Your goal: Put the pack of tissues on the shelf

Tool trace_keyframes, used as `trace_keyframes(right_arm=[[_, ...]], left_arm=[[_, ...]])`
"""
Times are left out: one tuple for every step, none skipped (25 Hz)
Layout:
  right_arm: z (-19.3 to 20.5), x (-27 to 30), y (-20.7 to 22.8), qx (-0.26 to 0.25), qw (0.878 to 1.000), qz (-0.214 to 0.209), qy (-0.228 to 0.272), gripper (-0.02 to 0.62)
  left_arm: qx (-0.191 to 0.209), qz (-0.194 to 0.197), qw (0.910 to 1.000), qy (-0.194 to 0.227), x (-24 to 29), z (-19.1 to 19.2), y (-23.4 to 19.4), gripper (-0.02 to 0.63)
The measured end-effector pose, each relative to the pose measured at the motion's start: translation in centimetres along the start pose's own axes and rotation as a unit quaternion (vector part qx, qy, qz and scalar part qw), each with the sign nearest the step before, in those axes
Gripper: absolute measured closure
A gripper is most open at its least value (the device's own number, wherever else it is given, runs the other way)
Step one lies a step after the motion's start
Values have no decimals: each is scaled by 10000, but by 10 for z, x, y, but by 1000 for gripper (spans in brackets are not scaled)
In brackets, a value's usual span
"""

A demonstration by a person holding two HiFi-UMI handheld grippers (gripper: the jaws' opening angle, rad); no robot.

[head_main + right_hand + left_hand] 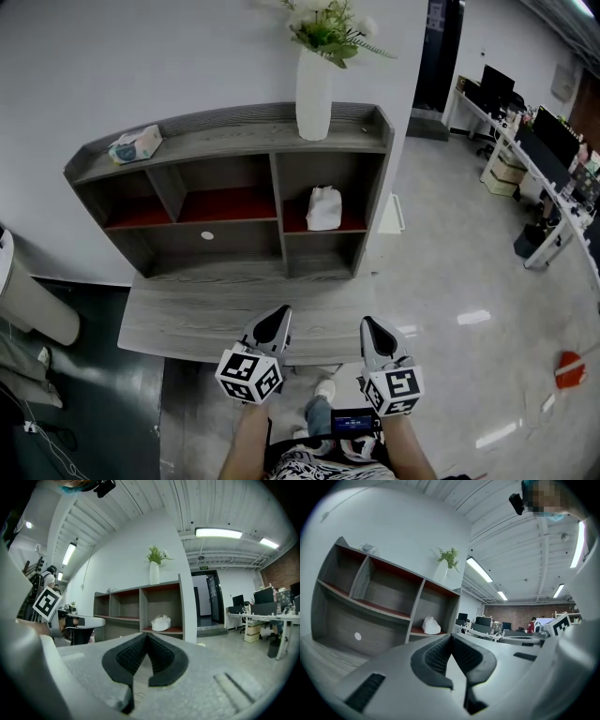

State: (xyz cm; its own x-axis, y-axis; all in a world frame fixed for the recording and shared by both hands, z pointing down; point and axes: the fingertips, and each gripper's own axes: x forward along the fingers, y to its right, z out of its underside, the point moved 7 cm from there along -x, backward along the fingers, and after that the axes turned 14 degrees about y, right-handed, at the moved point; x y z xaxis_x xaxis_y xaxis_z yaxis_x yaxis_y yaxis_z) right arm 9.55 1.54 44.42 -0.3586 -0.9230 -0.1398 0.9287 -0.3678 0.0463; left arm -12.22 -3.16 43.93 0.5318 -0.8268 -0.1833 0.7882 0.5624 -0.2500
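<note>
The pale grey moulded left gripper (279, 314) and matching right gripper (367, 325) have black ribbed pads (433, 656) lining the claw. Behind each claw sits a white cube with black square markers (249, 376). Further back, the clothing (319, 466) appears black-and-white patterned.

Shelf unit (234, 239) standing on a table (187, 323) against the wall, pack of tissues (136, 143) on its top at left, vase (313, 94) on top toward the right, crumpled bundle (323, 208) in the upper right compartment, office desks (525, 150) far right.
</note>
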Motion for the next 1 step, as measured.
trace_keyframes(right_arm=[[1,1,0,1,10000,-8,-3,591]], left_arm=[[-1,-7,10000,-15,1,1,-1,598]])
